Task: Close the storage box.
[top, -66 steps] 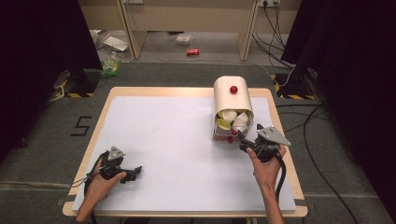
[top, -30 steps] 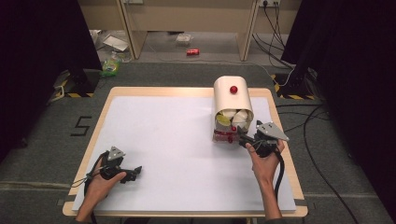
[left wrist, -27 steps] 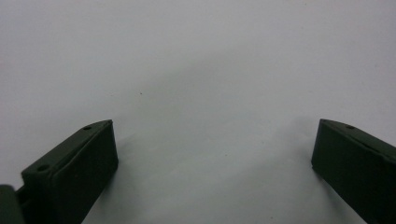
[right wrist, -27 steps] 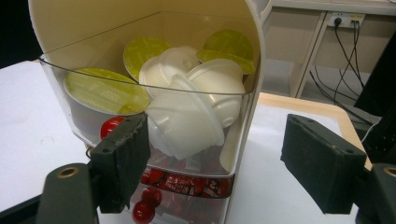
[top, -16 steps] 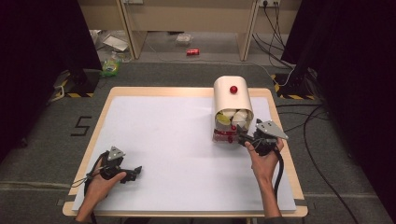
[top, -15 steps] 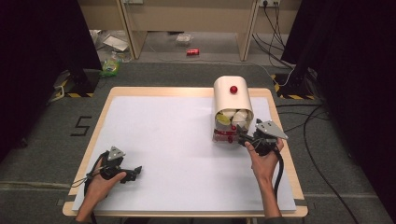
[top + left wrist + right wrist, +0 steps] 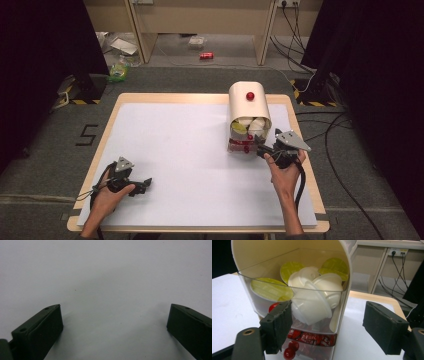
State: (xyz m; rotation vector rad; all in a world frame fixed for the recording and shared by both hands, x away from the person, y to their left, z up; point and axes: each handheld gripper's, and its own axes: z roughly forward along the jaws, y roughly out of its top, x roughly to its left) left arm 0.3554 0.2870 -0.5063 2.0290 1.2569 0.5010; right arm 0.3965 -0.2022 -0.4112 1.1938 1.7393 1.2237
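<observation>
A cream, round-topped dispenser (image 7: 249,107) with a red knob (image 7: 250,95) stands at the table's back right. Its clear upper drawer (image 7: 262,302) holds white pods (image 7: 312,300) with yellow-green lids; a lower drawer holds red packets (image 7: 312,336). My right gripper (image 7: 261,148) sits at the dispenser's front. Its jaws have just been closing a little but still stand apart (image 7: 330,327). The drawer's right part lies between them, unpressed. My left gripper (image 7: 145,184) rests at the front left, open (image 7: 112,325) over bare white tabletop.
The white table top (image 7: 190,150) has a wooden rim. On the floor beyond it lie a red can (image 7: 206,55), litter (image 7: 119,72) and cables (image 7: 330,135) at the right. Dark curtains flank both sides.
The right gripper crept slightly toward the dispenser after the earliest frame, then held still. The left hand has not moved.
</observation>
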